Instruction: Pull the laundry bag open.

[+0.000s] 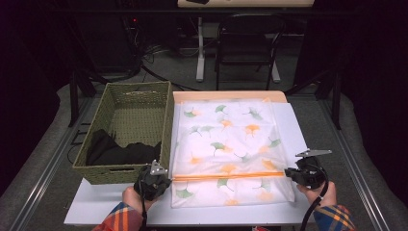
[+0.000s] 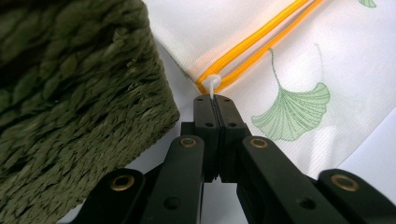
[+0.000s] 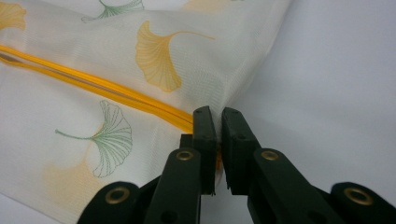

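**Both jaws clamped on the ends of the zipper line**

At the bottom of the high view my left gripper point(image 1: 153, 180) sits lower left and my right gripper point(image 1: 308, 172) lower right, with the mesh bag point(image 1: 231, 149) spread flat between and beyond them on the white surface point(image 1: 96, 207). The bag's orange zipper point(image 1: 228, 176) runs straight across the frame from one gripper to the other, and the bag's long axis stretches away from me toward the top of the frame.

In the left gripper view my jaws are clenched on the white zipper pull point(image 2: 212, 85), which pokes up just past their tips at the zipper's end. In the right gripper view my jaws pinch the bag's edge at the other end of the zipper, fabric caught between them, with a thin gap showing.

Farther back, upper left of the high view, the green woven basket point(image 1: 125, 91) stands touching the bag's left edge. Dark cloth point(image 1: 115, 151) lies heaped in its near end.
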A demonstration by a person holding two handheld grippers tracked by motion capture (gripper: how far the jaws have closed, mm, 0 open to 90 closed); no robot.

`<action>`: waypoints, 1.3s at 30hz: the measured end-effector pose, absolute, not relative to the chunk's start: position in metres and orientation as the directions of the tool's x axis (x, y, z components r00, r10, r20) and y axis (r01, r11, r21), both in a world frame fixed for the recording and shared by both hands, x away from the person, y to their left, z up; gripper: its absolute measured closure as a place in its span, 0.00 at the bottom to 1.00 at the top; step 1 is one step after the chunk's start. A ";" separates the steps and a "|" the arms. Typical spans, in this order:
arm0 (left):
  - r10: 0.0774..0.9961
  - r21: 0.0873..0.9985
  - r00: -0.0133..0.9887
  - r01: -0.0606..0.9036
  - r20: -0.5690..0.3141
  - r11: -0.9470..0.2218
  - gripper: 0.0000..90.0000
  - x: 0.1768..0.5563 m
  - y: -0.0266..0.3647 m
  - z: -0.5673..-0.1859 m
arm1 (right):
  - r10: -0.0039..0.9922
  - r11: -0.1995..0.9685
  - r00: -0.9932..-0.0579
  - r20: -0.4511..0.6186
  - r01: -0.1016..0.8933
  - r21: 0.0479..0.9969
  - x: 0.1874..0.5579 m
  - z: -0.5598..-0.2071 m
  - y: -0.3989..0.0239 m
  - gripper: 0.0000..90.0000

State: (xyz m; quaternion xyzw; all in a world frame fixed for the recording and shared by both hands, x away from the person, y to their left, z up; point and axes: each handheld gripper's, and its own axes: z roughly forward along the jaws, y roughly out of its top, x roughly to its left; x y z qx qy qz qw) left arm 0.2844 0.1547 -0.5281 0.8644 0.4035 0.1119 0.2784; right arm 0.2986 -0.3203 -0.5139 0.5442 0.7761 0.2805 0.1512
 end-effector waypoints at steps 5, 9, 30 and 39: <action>0.754 0.550 0.657 0.638 -0.023 -0.539 1.00 0.287 0.154 -0.530 | 0.927 0.255 -0.367 0.079 0.771 0.584 0.298 -0.515 -0.321 0.94; 0.751 0.541 0.660 0.639 -0.021 -0.547 1.00 0.287 0.152 -0.531 | 0.926 0.260 -0.369 0.079 0.776 0.575 0.299 -0.517 -0.320 0.94; 0.698 0.522 0.712 0.625 -0.076 -0.580 0.90 0.283 0.142 -0.534 | 0.924 0.262 -0.369 0.101 0.803 0.536 0.299 -0.522 -0.320 0.83; 0.650 0.502 0.752 0.606 -0.108 -0.617 0.58 0.281 0.151 -0.528 | 0.903 0.308 -0.416 0.105 0.798 0.518 0.298 -0.520 -0.322 0.35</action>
